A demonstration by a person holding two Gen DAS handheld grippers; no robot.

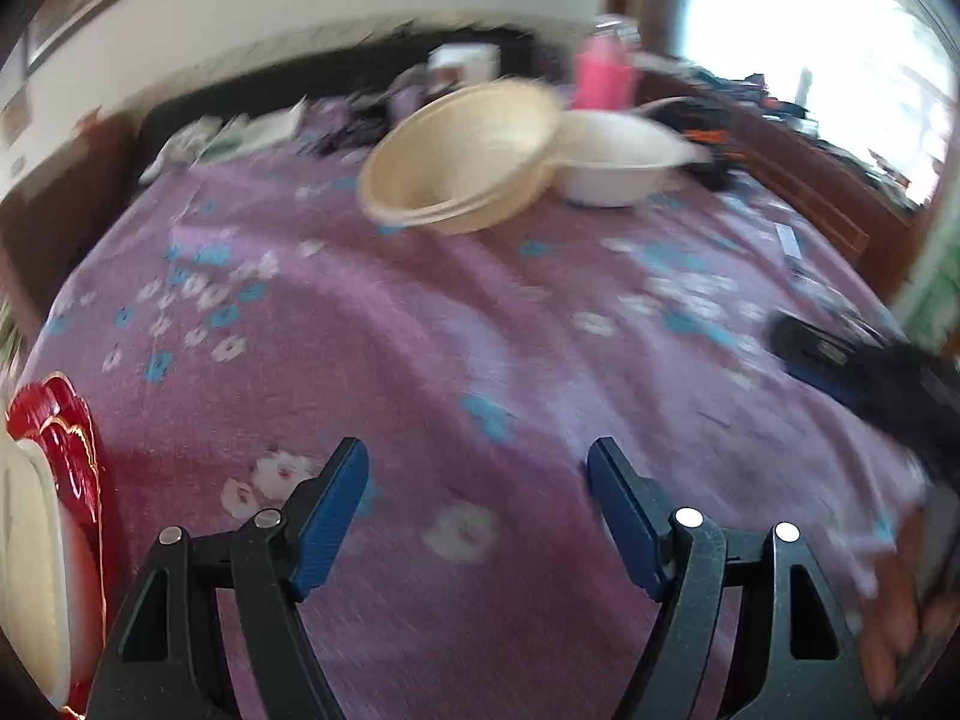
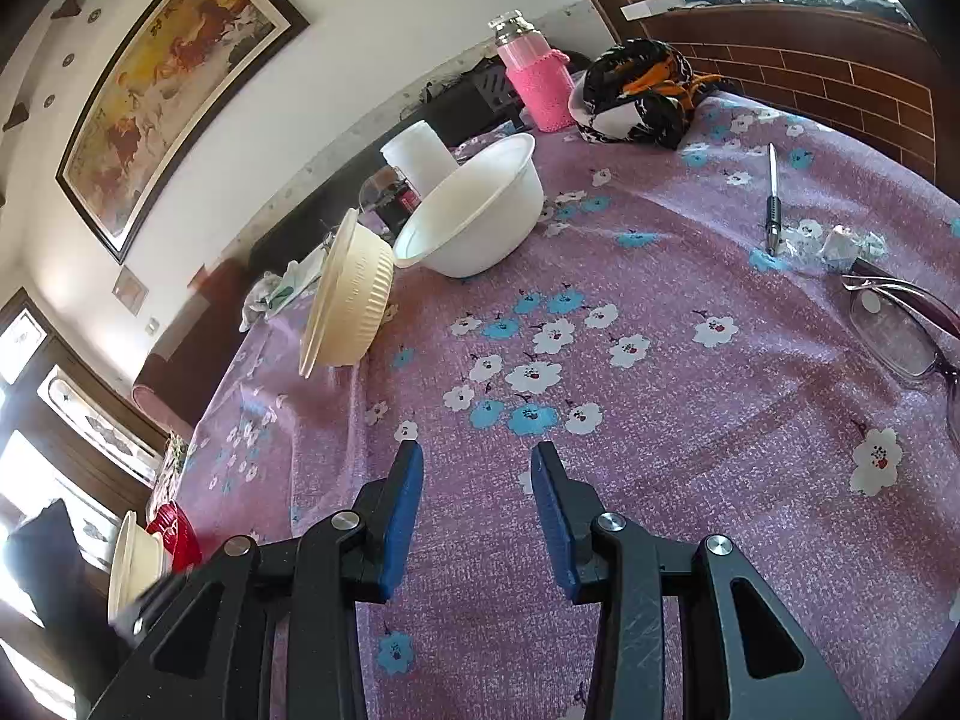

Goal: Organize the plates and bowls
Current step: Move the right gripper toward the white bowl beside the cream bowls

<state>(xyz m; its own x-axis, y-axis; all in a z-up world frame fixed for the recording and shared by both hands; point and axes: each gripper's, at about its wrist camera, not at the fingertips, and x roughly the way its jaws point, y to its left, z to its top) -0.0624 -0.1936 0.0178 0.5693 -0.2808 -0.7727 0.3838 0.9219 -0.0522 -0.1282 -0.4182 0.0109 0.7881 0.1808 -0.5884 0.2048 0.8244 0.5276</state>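
A cream bowl (image 1: 462, 162) leans tilted against a white bowl (image 1: 618, 159) at the far side of the purple flowered tablecloth (image 1: 420, 330). Both show in the right wrist view too, the cream bowl (image 2: 348, 306) tipped on its side beside the white bowl (image 2: 474, 210). A red plate (image 1: 66, 450) with a cream bowl (image 1: 27, 558) on it sits at the near left edge; the right wrist view shows the plate (image 2: 177, 537) and bowl (image 2: 132, 564) at lower left. My left gripper (image 1: 477, 468) is open and empty above the cloth. My right gripper (image 2: 477, 468) is open and empty.
A pink bottle (image 2: 537, 78), a white cup (image 2: 420, 156), a patterned cloth bundle (image 2: 636, 93), a pen (image 2: 773, 198) and glasses (image 2: 906, 330) lie on the table. A brick-patterned sill (image 2: 840, 72) borders the right side. The other gripper (image 1: 888, 378) shows blurred at right.
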